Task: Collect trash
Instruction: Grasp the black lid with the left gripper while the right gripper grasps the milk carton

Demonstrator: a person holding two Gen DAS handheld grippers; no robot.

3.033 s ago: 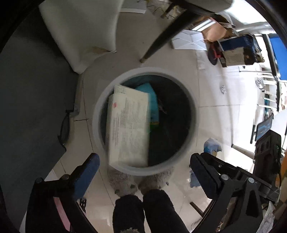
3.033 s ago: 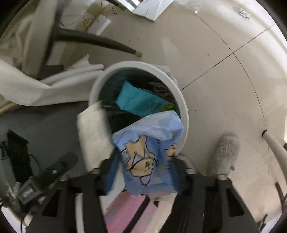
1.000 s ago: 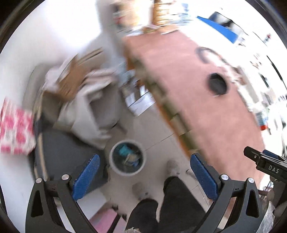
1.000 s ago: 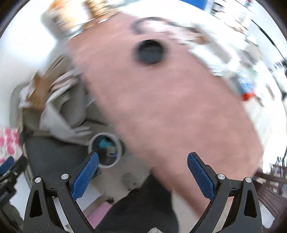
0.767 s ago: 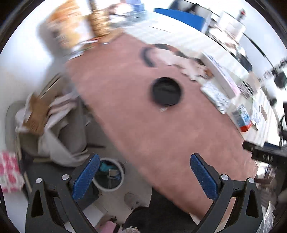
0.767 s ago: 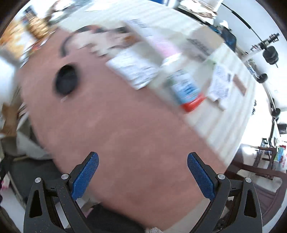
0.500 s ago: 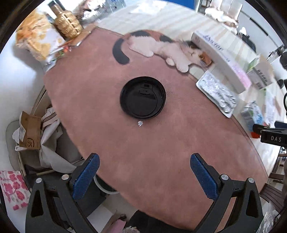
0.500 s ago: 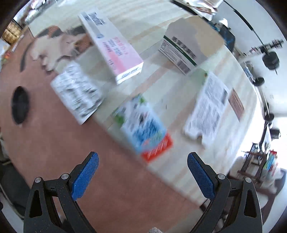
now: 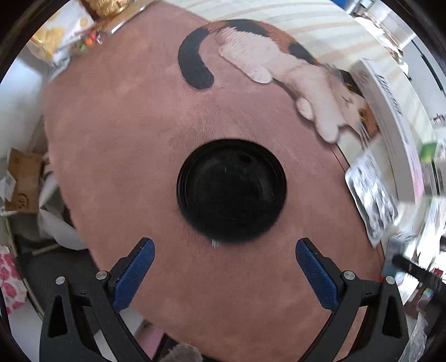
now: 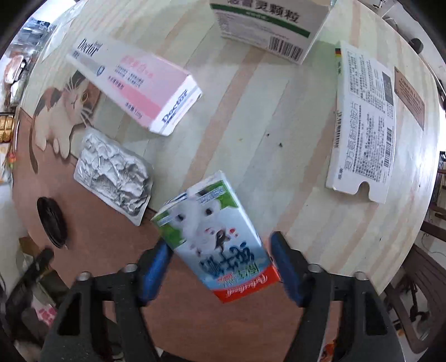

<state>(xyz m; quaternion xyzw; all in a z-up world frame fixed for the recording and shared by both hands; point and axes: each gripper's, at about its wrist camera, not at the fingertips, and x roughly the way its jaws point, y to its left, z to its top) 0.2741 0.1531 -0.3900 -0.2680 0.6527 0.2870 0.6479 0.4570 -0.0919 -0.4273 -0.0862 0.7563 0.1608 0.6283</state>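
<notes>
In the left wrist view a black plastic cup lid (image 9: 231, 190) lies on the brown mat (image 9: 117, 133). My left gripper (image 9: 223, 274) is open and empty, just short of the lid. In the right wrist view a blue-and-white milk carton (image 10: 214, 236) lies on the table, between the blue pads (image 10: 152, 268) of my right gripper (image 10: 218, 267), which is open around it, with small gaps on both sides. A crumpled foil blister pack (image 10: 114, 174), a pink toothpaste box (image 10: 136, 83), a white flat box (image 10: 362, 119) and a green-and-white box (image 10: 267, 25) lie farther out.
The mat has a calico cat picture (image 9: 278, 64) and lies on a pale striped table (image 10: 306, 167). A snack bag (image 9: 58, 39) and a gold bottle (image 9: 108, 5) stand at the mat's far left. Cardboard and cloth (image 9: 25, 183) lie on the floor to the left.
Both grippers rose from the bin on the floor to the table top. The left closed in on the black lid. The right let go of the blue wrapper and moved around the milk carton.
</notes>
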